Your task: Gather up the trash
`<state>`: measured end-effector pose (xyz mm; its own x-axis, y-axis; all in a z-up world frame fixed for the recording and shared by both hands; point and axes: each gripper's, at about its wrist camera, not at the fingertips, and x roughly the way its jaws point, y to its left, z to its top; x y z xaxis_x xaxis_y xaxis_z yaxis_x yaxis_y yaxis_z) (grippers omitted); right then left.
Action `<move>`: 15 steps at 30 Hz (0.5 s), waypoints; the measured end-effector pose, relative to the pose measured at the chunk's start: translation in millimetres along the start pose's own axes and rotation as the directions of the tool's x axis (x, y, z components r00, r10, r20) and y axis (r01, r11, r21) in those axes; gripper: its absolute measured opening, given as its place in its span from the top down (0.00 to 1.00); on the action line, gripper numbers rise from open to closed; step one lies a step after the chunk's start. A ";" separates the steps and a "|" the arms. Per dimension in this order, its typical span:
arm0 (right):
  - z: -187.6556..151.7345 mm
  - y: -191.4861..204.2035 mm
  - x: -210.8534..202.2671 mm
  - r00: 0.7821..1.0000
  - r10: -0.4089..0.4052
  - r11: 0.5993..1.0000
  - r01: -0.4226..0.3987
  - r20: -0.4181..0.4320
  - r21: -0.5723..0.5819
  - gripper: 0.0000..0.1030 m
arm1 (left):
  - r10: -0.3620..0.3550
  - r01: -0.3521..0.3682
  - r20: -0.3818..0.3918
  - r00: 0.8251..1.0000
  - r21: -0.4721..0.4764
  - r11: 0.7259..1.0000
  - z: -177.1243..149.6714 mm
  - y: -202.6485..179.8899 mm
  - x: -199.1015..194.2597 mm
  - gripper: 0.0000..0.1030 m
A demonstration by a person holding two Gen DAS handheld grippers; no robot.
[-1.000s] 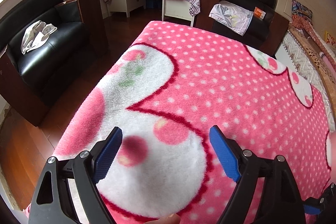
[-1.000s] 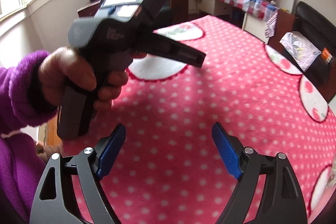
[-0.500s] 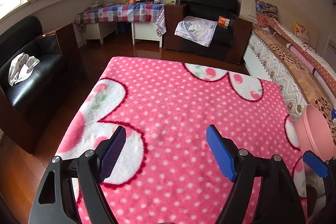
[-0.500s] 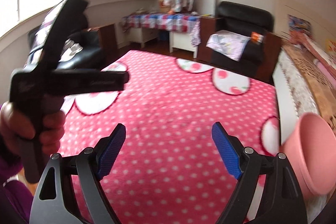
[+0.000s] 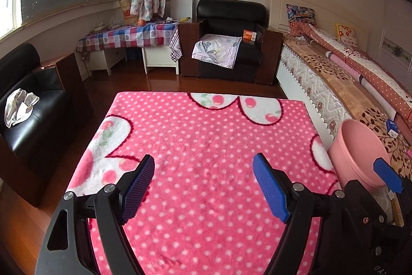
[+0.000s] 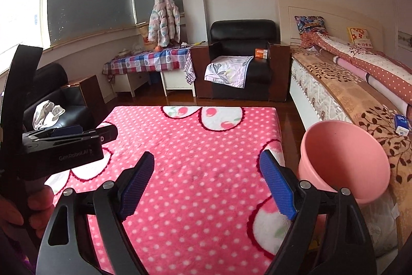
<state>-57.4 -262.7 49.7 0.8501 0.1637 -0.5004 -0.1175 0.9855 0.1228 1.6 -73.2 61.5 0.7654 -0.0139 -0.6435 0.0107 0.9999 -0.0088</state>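
My left gripper [image 5: 204, 184] hangs open over a pink polka-dot blanket [image 5: 206, 135] with nothing between its blue pads. My right gripper [image 6: 207, 182] is open and empty too, just to its right. An empty pink bin [image 6: 345, 156] stands at the blanket's right edge, beside the right gripper's right finger. The same bin [image 5: 358, 151] shows in the left wrist view. A crumpled white wad [image 5: 19, 105] lies on the black sofa at the left. An orange box [image 6: 261, 52] sits on the far armchair. A small blue-and-white box [image 6: 401, 124] lies on the bed.
A bed [image 5: 342, 84] with rolled quilts runs along the right side. A black armchair [image 5: 229, 48] with a pale cloth stands at the far wall, beside a table under a checked cloth [image 5: 128, 36]. A person's hand [image 6: 38, 200] holds the left gripper's handle.
Both grippers have risen and swung right, so the whole blanket, the pink bin and the bed came into view. In the right wrist view the left gripper slid to the left edge.
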 end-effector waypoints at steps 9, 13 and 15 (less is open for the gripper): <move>-1.5 -0.8 -14.3 1.000 -0.009 1.000 0.009 0.027 0.009 0.18 | -0.007 0.006 0.020 1.000 0.015 1.000 -2.2 -7.9 -14.3 0.26; -1.6 -1.3 -16.1 1.000 -0.008 1.000 0.008 0.029 0.016 0.18 | -0.009 0.008 0.022 1.000 0.019 1.000 -3.1 -9.6 -16.8 0.26; -1.5 -1.3 -16.1 1.000 -0.009 1.000 0.009 0.030 0.015 0.18 | -0.009 0.008 0.025 1.000 0.019 1.000 -3.1 -9.8 -18.5 0.26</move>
<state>-71.7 -266.5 56.3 0.8660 0.1531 -0.4760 -0.1024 0.9861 0.1308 -14.7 -82.7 71.1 0.7809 -0.0228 -0.6242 0.0293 0.9996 0.0003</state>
